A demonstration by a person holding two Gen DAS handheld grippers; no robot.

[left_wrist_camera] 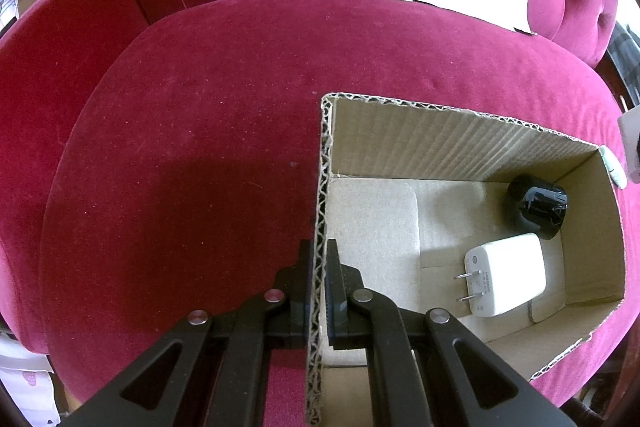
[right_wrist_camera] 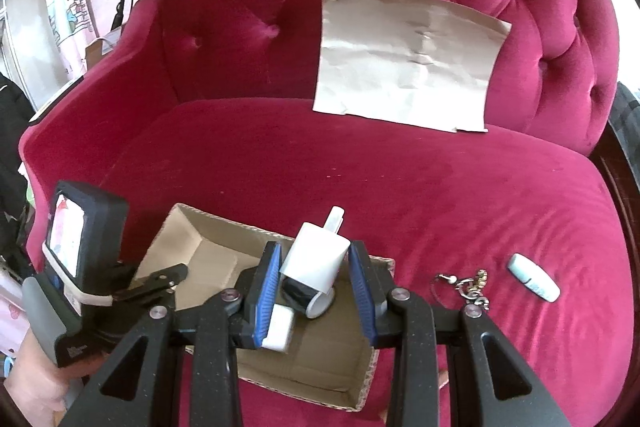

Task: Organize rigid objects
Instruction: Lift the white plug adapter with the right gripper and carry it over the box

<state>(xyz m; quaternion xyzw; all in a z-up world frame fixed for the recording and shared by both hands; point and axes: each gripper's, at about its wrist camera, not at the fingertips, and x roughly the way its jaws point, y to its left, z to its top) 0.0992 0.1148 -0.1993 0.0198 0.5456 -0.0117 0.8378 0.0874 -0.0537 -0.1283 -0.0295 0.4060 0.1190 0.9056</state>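
An open cardboard box [left_wrist_camera: 452, 143] sits on the red velvet sofa seat [left_wrist_camera: 180, 155]. My left gripper [left_wrist_camera: 319, 263] is shut on the box's left wall. Inside lie a white plug adapter [left_wrist_camera: 506, 275] and a black glossy object [left_wrist_camera: 538, 207]. In the right wrist view the box [right_wrist_camera: 208, 251] is below my right gripper [right_wrist_camera: 314, 271], which is open. A white bottle with a spray nozzle [right_wrist_camera: 316, 259] sits tilted between its fingers over the box; neither finger visibly touches it. The black object [right_wrist_camera: 298, 293] and the adapter [right_wrist_camera: 280, 327] show under it.
A small white stick-shaped device [right_wrist_camera: 534, 283] and a metal keychain [right_wrist_camera: 468, 287] lie on the seat right of the box. A creased paper sheet [right_wrist_camera: 404, 59] leans on the sofa back. The left hand-held gripper body [right_wrist_camera: 80, 259] is at the box's left.
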